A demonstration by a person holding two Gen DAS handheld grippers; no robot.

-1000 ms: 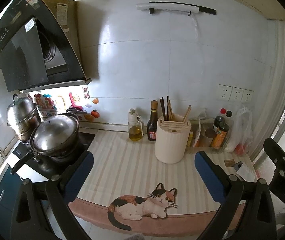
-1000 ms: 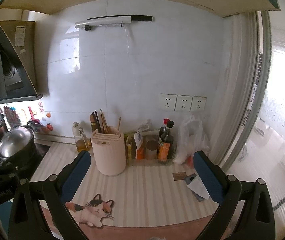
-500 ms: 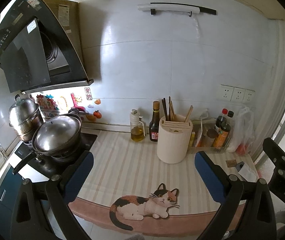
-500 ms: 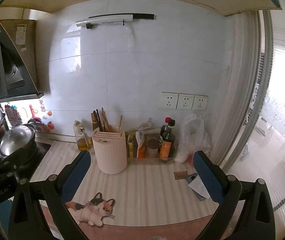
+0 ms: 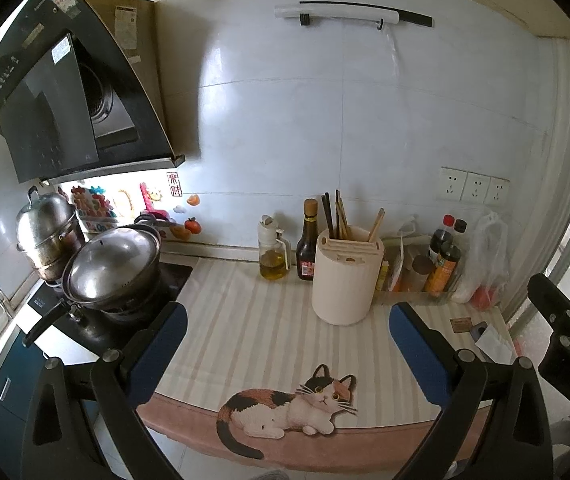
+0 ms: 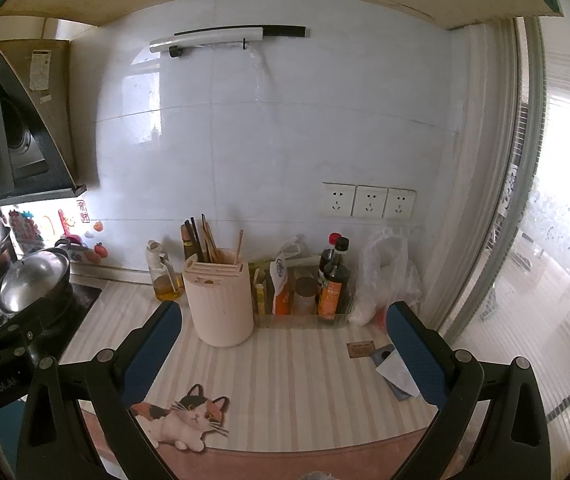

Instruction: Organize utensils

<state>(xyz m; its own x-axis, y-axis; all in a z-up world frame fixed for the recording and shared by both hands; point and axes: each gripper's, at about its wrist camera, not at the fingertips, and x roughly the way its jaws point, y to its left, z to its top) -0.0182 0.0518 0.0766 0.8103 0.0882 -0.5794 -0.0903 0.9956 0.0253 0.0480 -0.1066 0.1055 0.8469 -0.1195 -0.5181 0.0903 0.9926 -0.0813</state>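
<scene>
On the far left, a steel-lidded black wok sits on the dark hob beside a stacked steel steamer pot. Rightward along the striped countertop mat stand a clear oil bottle, a dark sauce bottle and a cream cylindrical utensil holder with dark and wooden chopsticks upright in its top slots. Right of it, a clear tray holds seasoning bottles and packets, then a white plastic bag. Near the camera, the left gripper and right gripper hover over the mat, jaws spread wide, holding nothing
</scene>
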